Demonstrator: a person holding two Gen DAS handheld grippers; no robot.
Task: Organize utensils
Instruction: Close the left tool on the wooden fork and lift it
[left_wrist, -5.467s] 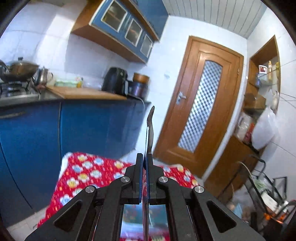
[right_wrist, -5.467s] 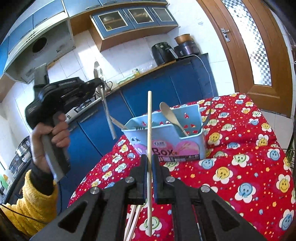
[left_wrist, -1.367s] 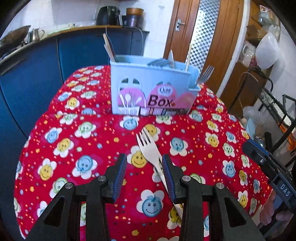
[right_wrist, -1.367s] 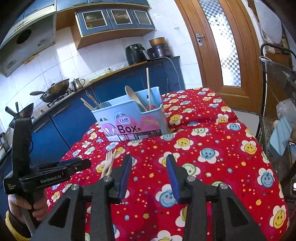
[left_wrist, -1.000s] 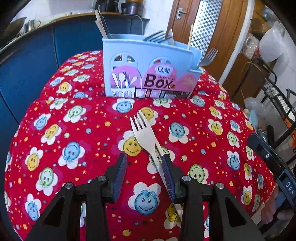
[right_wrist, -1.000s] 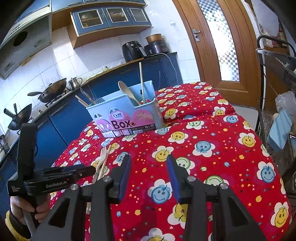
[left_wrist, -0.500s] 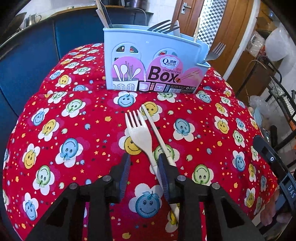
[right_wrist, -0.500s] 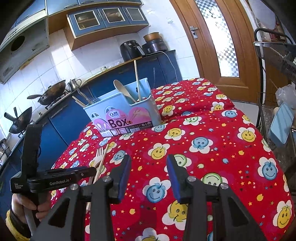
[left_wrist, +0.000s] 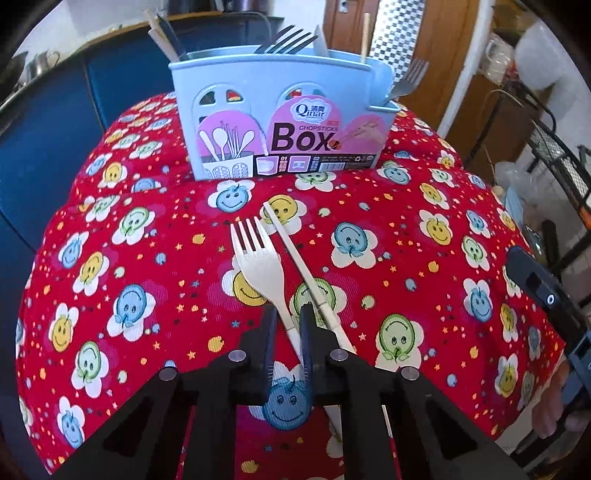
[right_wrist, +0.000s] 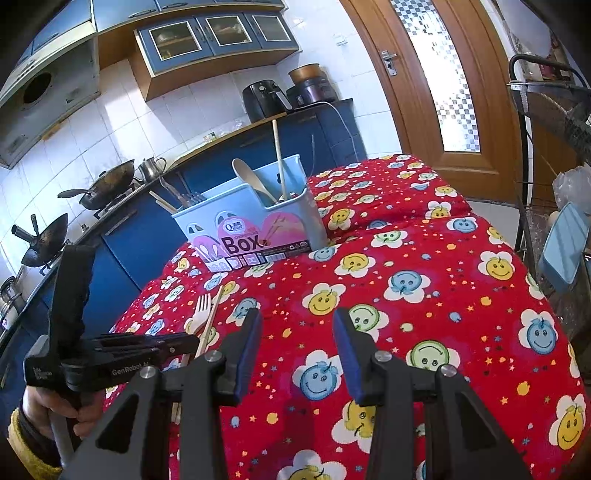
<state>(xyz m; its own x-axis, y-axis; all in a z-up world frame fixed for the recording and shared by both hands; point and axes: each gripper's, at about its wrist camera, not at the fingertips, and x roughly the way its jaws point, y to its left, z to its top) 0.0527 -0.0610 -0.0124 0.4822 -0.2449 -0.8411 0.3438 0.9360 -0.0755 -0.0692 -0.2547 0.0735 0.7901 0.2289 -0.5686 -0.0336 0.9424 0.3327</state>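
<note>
On the red smiley-print cloth (left_wrist: 110, 295) covering the counter, two utensils remain loose: a pale plastic fork (left_wrist: 258, 258) and a single chopstick (left_wrist: 295, 254), lying side by side just in front of the blue chopsticks box (left_wrist: 280, 122). That box already holds several items upright: metal forks, chopsticks, a wooden spoon (right_wrist: 251, 181) and a thin stick in the side compartment. By this evidence, most of the sorting appears done; the fork and the chopstick are still to be placed.

Left claw (left_wrist: 286, 325): jaws are closing, now nearly together, with the fork's handle between them. The pads look to be pressing on the handle, though the fork still lies flat on the cloth. The chopstick passes just beside the right-hand finger, outside the grip; whether it touches cannot be told.

Right claw (right_wrist: 297, 343): jaws stand apart, partly open, with nothing between them, hovering over bare cloth well clear of both utensils.
</note>
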